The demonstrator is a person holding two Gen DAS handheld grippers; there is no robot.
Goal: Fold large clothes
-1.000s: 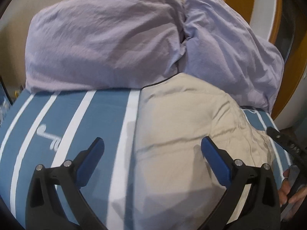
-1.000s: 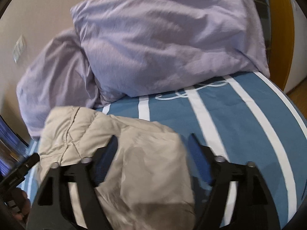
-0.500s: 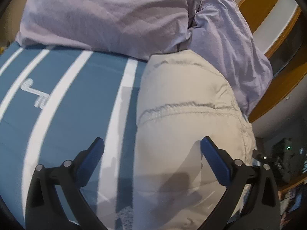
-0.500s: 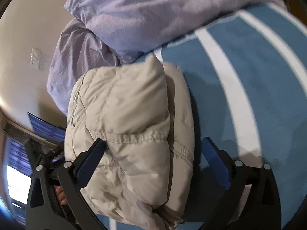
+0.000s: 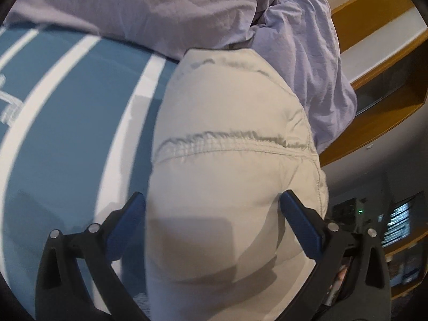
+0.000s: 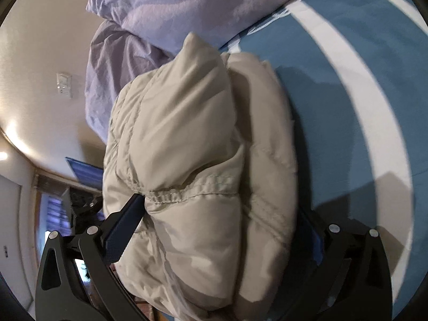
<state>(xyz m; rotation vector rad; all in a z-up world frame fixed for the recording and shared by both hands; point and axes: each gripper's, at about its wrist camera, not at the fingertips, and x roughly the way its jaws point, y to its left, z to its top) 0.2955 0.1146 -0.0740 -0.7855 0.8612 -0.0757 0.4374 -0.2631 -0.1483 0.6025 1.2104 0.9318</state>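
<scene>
A folded beige puffer jacket lies on the bed beside the lavender pillows. My left gripper straddles its near end with the jaws wide: one blue pad sits at the jacket's left edge, the other pad rests against its right side. In the right wrist view the jacket is a thick bundle with a stitched hem. My right gripper is open at full width around it. Its left fingertip touches the fold under the hem, and the right fingertip is mostly hidden behind the padding.
The bed cover is blue with white stripes. Two lavender pillows lie against the wall behind the jacket. Wooden shelving stands to the right, past the bed's edge. A wall switch is beside the pillows.
Both grippers have sunk and tipped down onto the jacket, which now fills the gap between each pair of jaws. The right jaws have widened.
</scene>
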